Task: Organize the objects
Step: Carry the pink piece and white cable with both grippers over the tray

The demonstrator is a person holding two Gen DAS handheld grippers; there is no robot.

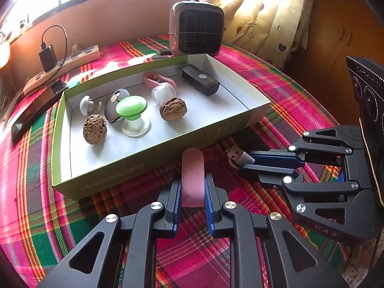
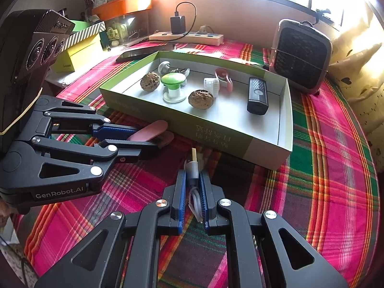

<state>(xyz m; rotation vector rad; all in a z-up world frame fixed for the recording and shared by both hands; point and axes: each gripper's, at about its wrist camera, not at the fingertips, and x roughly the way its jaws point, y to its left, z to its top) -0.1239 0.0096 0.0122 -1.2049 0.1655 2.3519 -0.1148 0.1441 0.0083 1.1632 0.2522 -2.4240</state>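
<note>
Left gripper: the left gripper [image 1: 192, 187] is clamped on a flat pink rounded-end strip, perhaps a nail file [image 1: 192, 180]; its blue pads press both long edges and the rounded tip sticks out ahead, low over the cloth.
Pink strip, place: just in front of the near wall of the shallow green cardboard box with white inside [image 1: 260, 112], outside it.
Box contents, left to right: a small white knob-shaped piece [image 1: 85, 105], a brown wrinkled walnut [image 1: 95, 129], a green-topped mushroom-shaped plastic piece on a clear base [image 1: 131, 115], a second walnut [image 1: 172, 109], a clear ribbed plastic cap [image 1: 164, 93], a pink plastic clip [image 1: 158, 79], a black rectangular remote-like device [image 1: 199, 79].
Right gripper: the right gripper [image 2: 192, 187] is closed on a grey USB cable, coiled between the pads, with its metal plug [image 2: 193, 165] pointing forward toward the box.
Cable, place: over the pink-and-green plaid tablecloth [image 2: 336, 168], near the box's front wall, not inside.
Step in hand: both pickups look complete; carrying to the box appears next.
Next move calls for: lifting each item clear of the front wall, then setting it on bare white floor, likely the near right area, without knocking the walnuts.
</note>
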